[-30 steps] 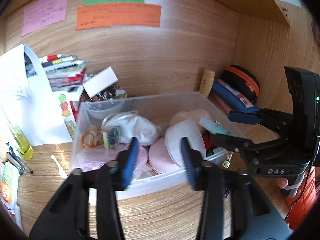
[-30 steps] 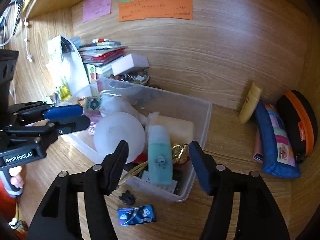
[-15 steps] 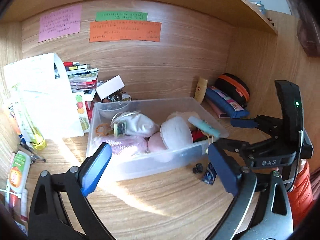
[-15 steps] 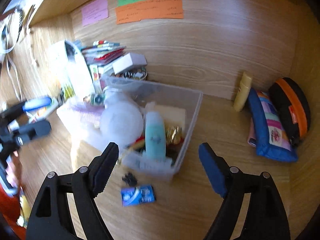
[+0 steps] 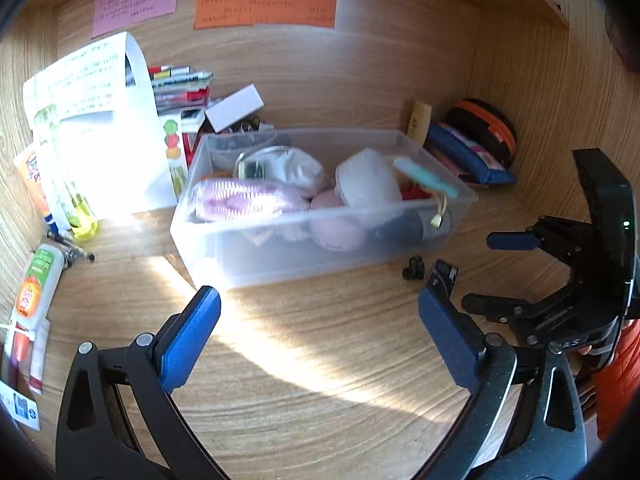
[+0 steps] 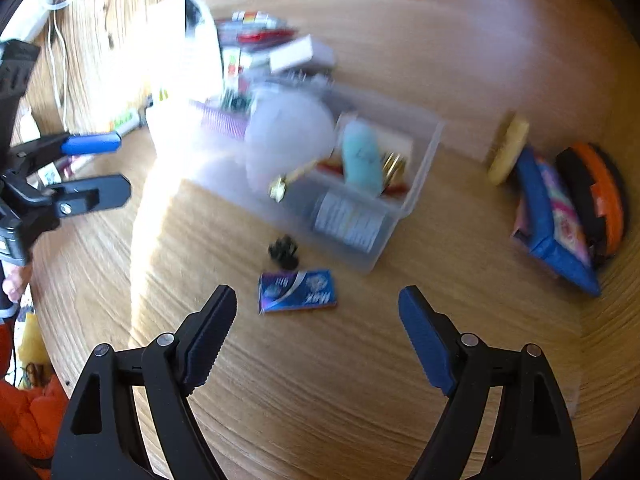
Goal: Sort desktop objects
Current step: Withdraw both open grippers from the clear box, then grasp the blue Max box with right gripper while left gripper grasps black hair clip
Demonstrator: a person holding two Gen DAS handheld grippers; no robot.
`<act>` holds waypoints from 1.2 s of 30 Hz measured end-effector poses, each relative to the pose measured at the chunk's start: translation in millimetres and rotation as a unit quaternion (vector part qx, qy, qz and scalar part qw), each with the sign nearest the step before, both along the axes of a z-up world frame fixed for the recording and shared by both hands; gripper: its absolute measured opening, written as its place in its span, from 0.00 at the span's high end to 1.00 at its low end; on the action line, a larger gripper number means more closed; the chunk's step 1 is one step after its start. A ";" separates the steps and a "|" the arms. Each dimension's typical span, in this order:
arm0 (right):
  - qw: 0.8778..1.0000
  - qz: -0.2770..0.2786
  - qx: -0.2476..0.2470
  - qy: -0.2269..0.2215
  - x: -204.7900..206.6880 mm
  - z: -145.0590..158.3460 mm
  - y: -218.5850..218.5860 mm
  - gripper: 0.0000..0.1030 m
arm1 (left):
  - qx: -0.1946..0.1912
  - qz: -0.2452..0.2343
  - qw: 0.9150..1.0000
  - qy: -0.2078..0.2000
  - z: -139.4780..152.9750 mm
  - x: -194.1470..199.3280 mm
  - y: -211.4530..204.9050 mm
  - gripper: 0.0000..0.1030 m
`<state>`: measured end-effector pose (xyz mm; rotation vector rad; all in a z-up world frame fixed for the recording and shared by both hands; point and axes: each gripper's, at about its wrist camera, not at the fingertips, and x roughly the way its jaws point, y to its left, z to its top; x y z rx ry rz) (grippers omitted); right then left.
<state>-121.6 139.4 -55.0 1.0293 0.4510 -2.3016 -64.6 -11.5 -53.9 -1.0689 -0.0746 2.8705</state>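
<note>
While both your left gripper [image 5: 318, 322] and right gripper [image 6: 318, 314] hang released, pinch the light, flat blue packet [image 6: 297, 291] beside the bin [image 5: 280, 258] by its edges.

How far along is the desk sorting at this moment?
Mostly done: the clear bin already holds many items. Nothing is in hand; left gripper and right gripper are both open and empty. Left: the blue packet and small black clip on the desk beside the bin.
</note>
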 end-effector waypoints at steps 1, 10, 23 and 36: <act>1.000 0.002 0.003 -0.006 -1.6 -5.2 -2.1 0.21 | -0.004 0.001 1.000 -0.003 -2.1 0.1 1.3 0.03; 1.000 0.009 0.019 -0.001 -8.1 -18.0 -14.7 0.26 | -0.016 -0.024 1.000 0.012 -6.1 8.0 15.2 0.03; 0.999 0.012 0.001 -0.035 -15.8 -21.5 -16.2 0.56 | -0.028 -0.052 0.998 0.026 -5.1 -3.7 38.8 0.18; 0.991 -0.036 -0.125 -0.025 -13.2 9.2 44.3 0.56 | -0.018 -0.096 0.994 -0.054 -29.6 -43.4 65.6 0.50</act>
